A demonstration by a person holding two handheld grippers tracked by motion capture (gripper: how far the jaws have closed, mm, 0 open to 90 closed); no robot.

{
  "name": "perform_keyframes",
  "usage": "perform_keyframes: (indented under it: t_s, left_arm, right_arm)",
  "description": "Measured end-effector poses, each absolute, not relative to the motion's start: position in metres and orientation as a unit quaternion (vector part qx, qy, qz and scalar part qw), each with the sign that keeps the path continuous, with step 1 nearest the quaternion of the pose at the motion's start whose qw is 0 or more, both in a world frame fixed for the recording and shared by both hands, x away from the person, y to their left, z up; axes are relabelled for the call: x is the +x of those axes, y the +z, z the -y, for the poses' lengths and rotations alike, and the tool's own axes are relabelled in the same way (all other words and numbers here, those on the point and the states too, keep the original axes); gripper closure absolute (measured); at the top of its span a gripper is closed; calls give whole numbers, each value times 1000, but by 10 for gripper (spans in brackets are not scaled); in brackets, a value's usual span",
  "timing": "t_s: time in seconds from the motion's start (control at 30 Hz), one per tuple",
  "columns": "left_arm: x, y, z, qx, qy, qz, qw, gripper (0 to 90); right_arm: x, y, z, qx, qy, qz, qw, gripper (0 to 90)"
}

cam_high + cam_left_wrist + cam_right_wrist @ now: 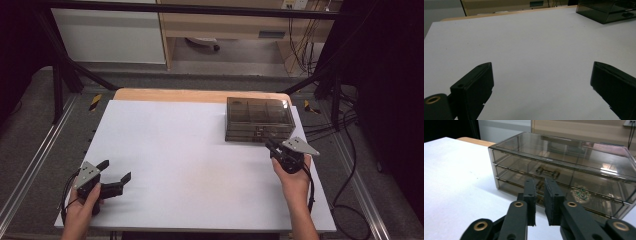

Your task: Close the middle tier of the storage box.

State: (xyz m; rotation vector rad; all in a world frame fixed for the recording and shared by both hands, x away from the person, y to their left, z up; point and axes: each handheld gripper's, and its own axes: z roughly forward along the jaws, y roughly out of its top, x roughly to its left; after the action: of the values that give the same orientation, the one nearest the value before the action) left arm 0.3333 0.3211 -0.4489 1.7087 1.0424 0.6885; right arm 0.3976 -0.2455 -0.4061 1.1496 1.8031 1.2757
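At the far right of the table: your smoky, see-through plastic drawer box (258,119) with three stacked drawers sits on the white tabletop (190,160), near its back edge.
Hard to make out: through the tinted walls you get only a blurred greenish shape low in the box in the right gripper view; you cannot tell what it is. The box's right end is cut off there.
Handles: small pulls show on the drawer fronts (547,173); the lower ones sit partly behind your right jaws.
Surroundings: a strip of wooden edge (200,95) runs behind the white top; grey floor and cables lie beyond.
Right gripper (270,145): just in front of the box's lower drawers, jaws parted by a narrow gap, nothing pinched between them, no contact you can confirm.
Left gripper (116,170): at the near left corner, well apart from the box, jaws spread wide over bare tabletop, holding nothing.
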Motion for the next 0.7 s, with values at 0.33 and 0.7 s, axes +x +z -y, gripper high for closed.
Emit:
perform_keyframes:
  t_s: [0.33, 0.7]
  left_arm:
    - [334, -449, -323, 702, 277, -434, 493, 50]
    - [335, -451, -322, 709, 273, -432, 487, 53]
  right_arm:
    - [397, -403, 231, 430, 479, -705, 299, 548]
    - [400, -395, 219, 433, 466, -719, 280, 263]
